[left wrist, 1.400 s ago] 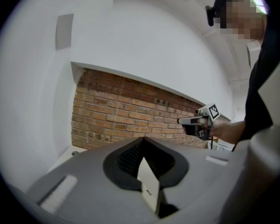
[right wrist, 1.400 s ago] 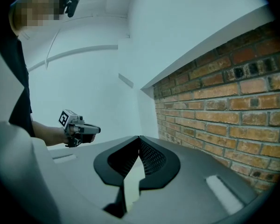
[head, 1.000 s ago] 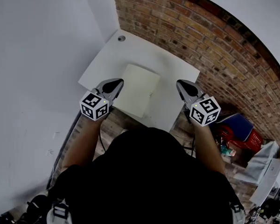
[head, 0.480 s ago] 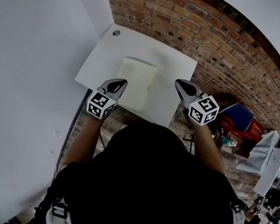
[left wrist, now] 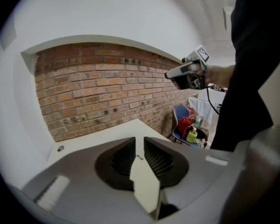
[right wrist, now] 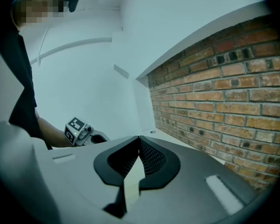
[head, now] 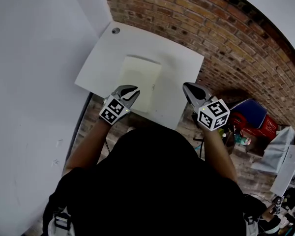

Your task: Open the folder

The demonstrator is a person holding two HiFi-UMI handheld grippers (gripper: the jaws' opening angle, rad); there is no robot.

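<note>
Left hand-held gripper (head: 132, 89) and right hand-held gripper (head: 186, 85) both show jaws together, empty. The pale yellow rectangular folder (head: 140, 77) lies closed on the white tabletop (head: 179, 63) — approach step, likely; next, jaws must part to catch the cover's edge.

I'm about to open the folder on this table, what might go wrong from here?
The folder lies flat and closed, and the left gripper by its near corner has shut jaws; it may shove the folder instead of catching the cover.
The right gripper, also shut, is off to the side, so nothing pins the folder; it might slide off the near edge of the table.
</note>
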